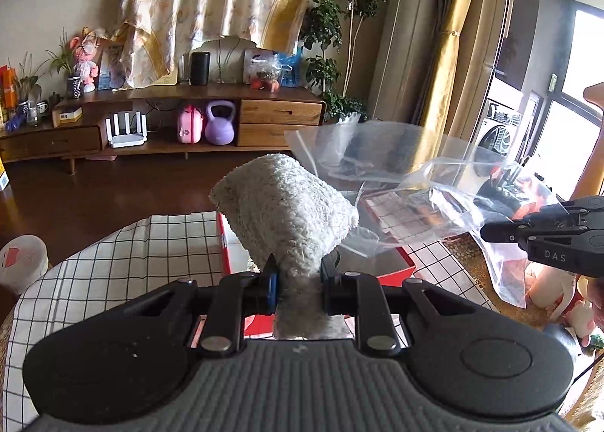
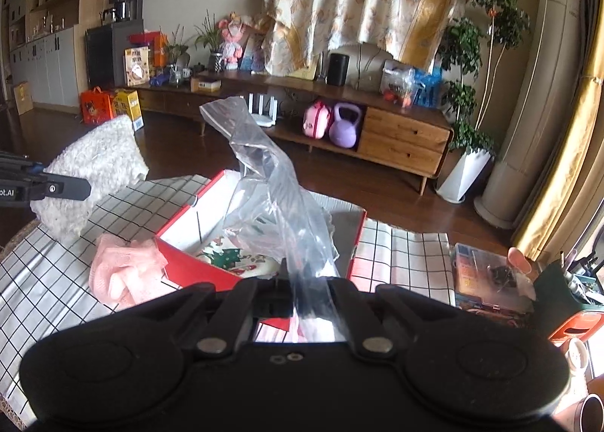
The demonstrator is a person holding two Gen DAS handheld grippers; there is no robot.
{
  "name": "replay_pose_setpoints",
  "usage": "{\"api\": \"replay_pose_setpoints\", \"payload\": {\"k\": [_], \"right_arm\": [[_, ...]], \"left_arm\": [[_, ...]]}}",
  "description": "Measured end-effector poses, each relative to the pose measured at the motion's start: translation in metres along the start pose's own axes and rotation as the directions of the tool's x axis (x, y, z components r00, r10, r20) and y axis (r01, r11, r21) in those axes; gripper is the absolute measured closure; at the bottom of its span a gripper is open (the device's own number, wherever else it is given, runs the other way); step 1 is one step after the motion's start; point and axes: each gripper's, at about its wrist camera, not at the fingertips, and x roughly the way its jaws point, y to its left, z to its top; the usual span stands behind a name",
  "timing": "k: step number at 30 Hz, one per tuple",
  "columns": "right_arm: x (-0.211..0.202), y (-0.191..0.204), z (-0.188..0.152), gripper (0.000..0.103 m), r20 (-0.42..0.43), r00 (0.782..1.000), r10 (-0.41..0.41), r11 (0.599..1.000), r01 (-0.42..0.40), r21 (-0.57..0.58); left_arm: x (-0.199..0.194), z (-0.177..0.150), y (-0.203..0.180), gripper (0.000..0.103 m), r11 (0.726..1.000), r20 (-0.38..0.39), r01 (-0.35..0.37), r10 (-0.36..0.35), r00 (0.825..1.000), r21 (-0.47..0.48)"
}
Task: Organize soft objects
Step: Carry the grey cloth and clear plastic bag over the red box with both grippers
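Observation:
My left gripper [image 1: 298, 277] is shut on a folded white fluffy towel [image 1: 287, 213], which stands up above the table; from the right wrist view the towel [image 2: 94, 175] shows at the left with the left gripper [image 2: 75, 188] clamped on it. My right gripper [image 2: 305, 288] is shut on a clear plastic bag [image 2: 271, 198] that rises above the red box [image 2: 181, 254]. In the left wrist view the bag [image 1: 396, 175] spreads to the right of the towel, with the right gripper [image 1: 490, 232] pinching it. A pink cloth [image 2: 120, 269] lies beside the box.
The table wears a white checked cloth [image 2: 45, 281]. The red box holds a patterned cloth [image 2: 234, 258]. A plastic case [image 2: 487, 277] and a finger sit at the right. A wooden TV cabinet [image 2: 400, 141] stands beyond the dark floor.

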Motion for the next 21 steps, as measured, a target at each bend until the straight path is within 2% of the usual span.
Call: {"api": "replay_pose_setpoints", "payload": {"k": [5,10,21], "right_arm": [[0.026,-0.009,0.014,0.102,-0.105,0.994,0.032,0.999,-0.031,0.012],[0.046,-0.009,0.029,0.102,-0.193,0.981,0.035,0.996,-0.050,-0.072],[0.121,-0.009,0.042,0.101,-0.307,0.951,0.040,0.987,-0.085,-0.135]], "left_arm": [[0.028,0.012,-0.003,0.082,1.000,-0.021,-0.005,0.005,1.000,0.021],[0.055,0.020,0.002,0.082,1.000,-0.041,0.000,0.001,0.999,0.024],[0.130,0.020,0.008,0.082,0.999,-0.124,-0.006,0.010,0.992,0.034]]}}
